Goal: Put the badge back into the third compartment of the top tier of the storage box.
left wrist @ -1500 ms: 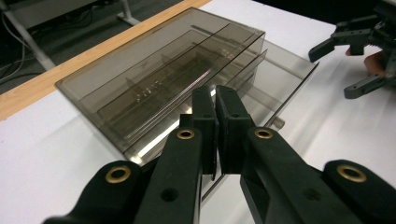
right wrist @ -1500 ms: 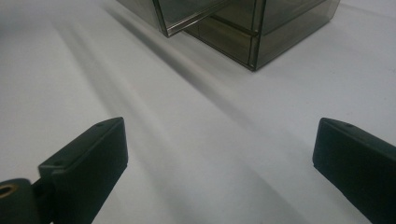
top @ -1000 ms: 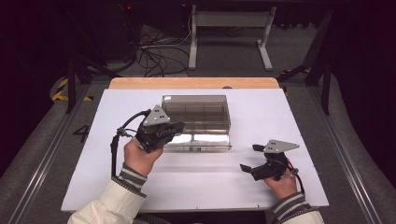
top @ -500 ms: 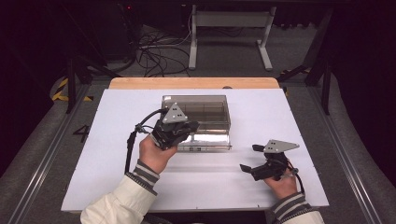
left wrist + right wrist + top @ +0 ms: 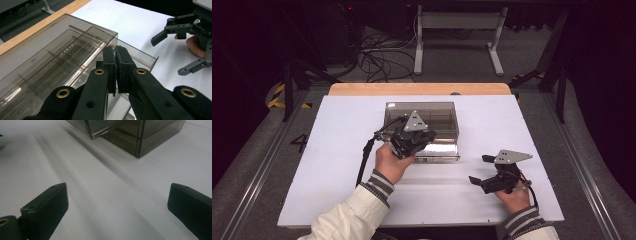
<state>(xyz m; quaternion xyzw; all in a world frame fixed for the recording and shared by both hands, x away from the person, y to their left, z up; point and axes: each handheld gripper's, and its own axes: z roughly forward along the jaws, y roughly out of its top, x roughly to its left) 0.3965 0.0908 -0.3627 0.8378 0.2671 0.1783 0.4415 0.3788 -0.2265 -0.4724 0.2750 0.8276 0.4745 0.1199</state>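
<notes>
Jaws of the left gripper (image 5: 115, 53) pressed together w/ nothing between them, tips poised over the front lip of a smoky clear plastic organizer box (image 5: 421, 120), right at the corner of its upper tier. In the left gripper view the box's long inner dividers run away from the tips, and a lower tray part juts out beneath, toward the near edge of the counter (image 5: 337, 150). Jaws of the right gripper (image 5: 484, 172) stand wide apart, nothing in them, held low over bare white surface near the counter's near right corner, well apart from the box. Right gripper view has the box's corner up ahead. Box sits approx. centre of the counter, closer to its far edge, where a wooden strip (image 5: 419, 89) runs. Striped cuffs, cream sleeves enter from the near edge.
</notes>
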